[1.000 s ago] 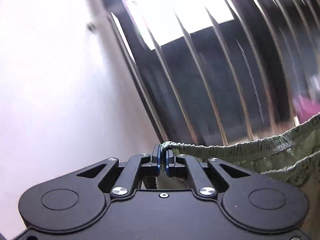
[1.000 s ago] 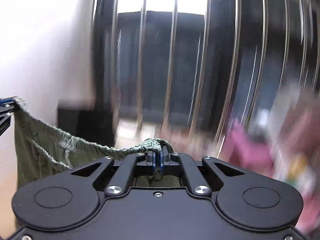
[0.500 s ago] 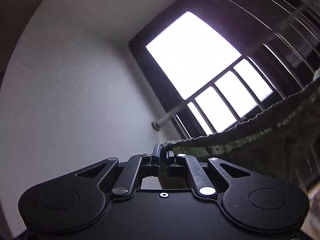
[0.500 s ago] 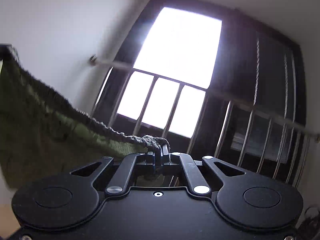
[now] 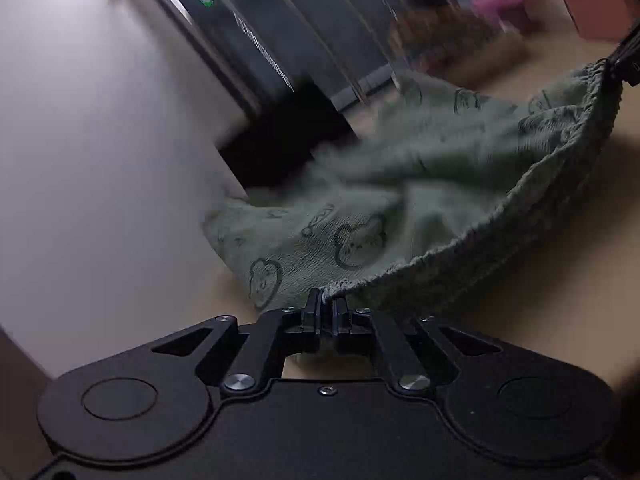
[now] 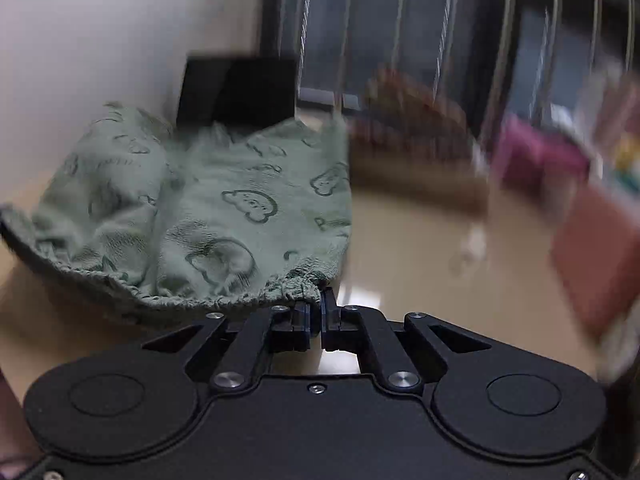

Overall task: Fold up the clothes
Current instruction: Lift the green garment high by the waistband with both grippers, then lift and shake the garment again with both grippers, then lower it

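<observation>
A pair of green shorts (image 5: 400, 184) printed with small bear outlines hangs by its elastic waistband between my two grippers. My left gripper (image 5: 329, 307) is shut on one end of the waistband. My right gripper (image 6: 315, 305) is shut on the other end, and it also shows at the far right edge of the left wrist view (image 5: 626, 56). The green shorts (image 6: 208, 208) billow forward above a tan table (image 6: 420, 248), with the waistband sagging in a curve between the grippers. Both views are blurred by motion.
A white wall (image 5: 100, 140) stands on the left with a black box (image 6: 240, 92) at its foot. Behind the table are dark window bars (image 6: 400, 20). Blurred brown, pink and red objects (image 6: 536, 152) sit at the far right of the table.
Both grippers have swung down from pointing up at the window to pointing at the table. The shorts, hanging taut before, now billow forward over the tabletop.
</observation>
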### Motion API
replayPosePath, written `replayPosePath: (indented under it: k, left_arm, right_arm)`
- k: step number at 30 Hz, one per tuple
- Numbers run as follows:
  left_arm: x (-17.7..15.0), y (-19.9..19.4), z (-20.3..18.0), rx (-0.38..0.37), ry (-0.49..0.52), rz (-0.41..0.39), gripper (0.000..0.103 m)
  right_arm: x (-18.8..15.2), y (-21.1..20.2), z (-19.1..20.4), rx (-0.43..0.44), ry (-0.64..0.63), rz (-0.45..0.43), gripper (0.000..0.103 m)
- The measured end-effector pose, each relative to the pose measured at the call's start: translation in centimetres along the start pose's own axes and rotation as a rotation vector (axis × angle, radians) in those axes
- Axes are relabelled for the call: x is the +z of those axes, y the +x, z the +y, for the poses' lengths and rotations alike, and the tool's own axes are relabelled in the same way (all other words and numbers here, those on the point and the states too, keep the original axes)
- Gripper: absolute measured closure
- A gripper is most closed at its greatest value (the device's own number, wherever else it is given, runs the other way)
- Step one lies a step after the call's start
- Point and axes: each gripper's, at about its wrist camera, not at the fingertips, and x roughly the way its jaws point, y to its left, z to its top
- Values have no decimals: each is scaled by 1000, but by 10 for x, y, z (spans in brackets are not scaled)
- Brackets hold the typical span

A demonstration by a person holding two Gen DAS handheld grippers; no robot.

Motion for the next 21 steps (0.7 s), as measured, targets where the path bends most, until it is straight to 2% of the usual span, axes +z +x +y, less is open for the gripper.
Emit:
replayPosePath:
  k: [3,10,12,18,21]
  left_arm:
    - [-8,-2,-11,3,13,17,97]
    - [0,-9,-4,1,-12,45,96]
    - [1,-21,7,1,-21,55,96]
    - [9,-29,36,-5,-78,61,97]
    - [24,-27,59,-8,-117,41,98]
  right_arm:
    - [-25,3,2,-7,32,28,99]
    - [-33,-8,5,11,60,23,99]
    - [-32,-16,5,17,53,28,99]
    - [-34,-47,4,88,99,66,99]
    - [-20,-56,0,160,122,73,99]
